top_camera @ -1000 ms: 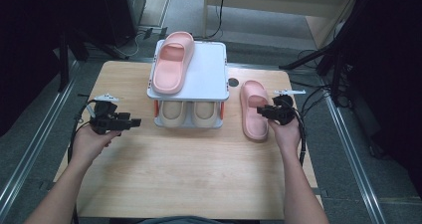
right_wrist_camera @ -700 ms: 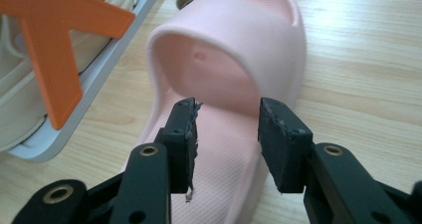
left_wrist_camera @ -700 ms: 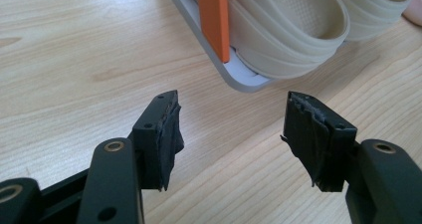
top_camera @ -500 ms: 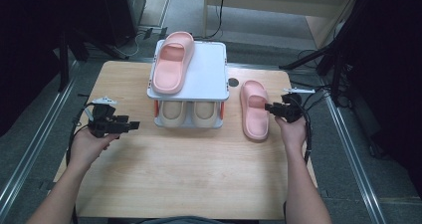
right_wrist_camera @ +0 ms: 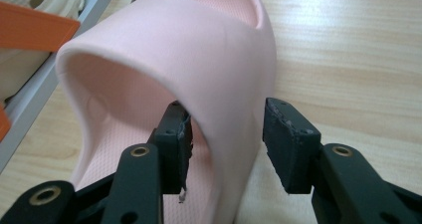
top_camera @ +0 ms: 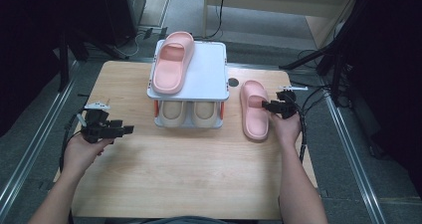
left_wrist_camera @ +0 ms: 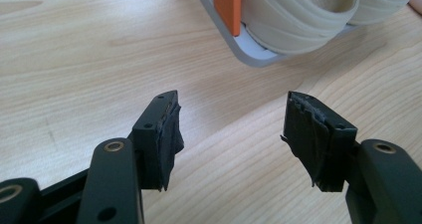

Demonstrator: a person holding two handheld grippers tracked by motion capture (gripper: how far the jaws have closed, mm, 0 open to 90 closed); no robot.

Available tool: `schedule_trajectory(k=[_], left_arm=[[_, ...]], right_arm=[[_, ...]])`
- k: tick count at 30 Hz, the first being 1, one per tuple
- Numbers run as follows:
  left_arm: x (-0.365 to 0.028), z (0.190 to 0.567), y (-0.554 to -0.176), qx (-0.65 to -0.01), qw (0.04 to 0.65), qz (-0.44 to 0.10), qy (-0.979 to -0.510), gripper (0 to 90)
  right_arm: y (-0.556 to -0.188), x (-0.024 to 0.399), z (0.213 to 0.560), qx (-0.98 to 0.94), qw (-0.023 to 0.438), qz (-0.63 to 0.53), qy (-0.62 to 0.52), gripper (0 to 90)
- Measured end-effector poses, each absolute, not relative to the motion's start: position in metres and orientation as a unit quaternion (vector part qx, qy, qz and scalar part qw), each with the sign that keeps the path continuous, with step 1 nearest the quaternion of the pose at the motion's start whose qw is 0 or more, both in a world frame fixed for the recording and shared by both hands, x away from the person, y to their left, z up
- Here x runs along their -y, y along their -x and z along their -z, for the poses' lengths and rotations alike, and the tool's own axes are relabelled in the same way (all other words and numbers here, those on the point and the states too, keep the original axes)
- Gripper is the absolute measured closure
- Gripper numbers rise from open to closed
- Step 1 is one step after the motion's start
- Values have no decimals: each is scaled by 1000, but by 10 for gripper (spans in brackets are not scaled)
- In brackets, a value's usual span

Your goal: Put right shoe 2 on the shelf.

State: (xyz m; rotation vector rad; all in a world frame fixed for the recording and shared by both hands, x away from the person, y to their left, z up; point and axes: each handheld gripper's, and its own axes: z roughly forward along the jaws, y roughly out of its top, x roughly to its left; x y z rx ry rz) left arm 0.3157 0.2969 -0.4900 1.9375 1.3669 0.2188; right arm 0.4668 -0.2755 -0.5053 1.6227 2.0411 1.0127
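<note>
One pink slipper (top_camera: 254, 109) lies on the table right of a white two-tier rack (top_camera: 209, 69); its mate (top_camera: 171, 64) rests on the rack's top shelf. My right gripper (top_camera: 264, 105) is at the table slipper's right side. In the right gripper view the gripper (right_wrist_camera: 226, 144) is open, one jaw inside the slipper (right_wrist_camera: 199, 50) and the other outside its strap wall with a small gap. My left gripper (top_camera: 127, 130) hovers over bare wood left of the rack, open and empty (left_wrist_camera: 231, 134).
Two beige slippers (top_camera: 188, 112) fill the rack's lower shelf; the left gripper view shows one (left_wrist_camera: 298, 10) beside an orange post (left_wrist_camera: 228, 7). A small dark round spot (top_camera: 233, 81) marks the wooden table (top_camera: 174, 184) behind the slipper. Cables trail off both sides.
My left gripper has drifted slightly toward the near edge. My right gripper has shifted a little rightward beside the pink slipper, which stays in place.
</note>
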Motion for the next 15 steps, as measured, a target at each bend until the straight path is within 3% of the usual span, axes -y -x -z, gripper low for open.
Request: schedule_trajectory(k=[8,15], left_arm=[[-302,492,-308,-543,369,-88,-750,393],[-304,492,-307,-545,367,-91,-748,394]], right_arm=[[-478,263,513,-724,203,-337,-567,576],[-480,267,516,-713,197,-339,-582,629]])
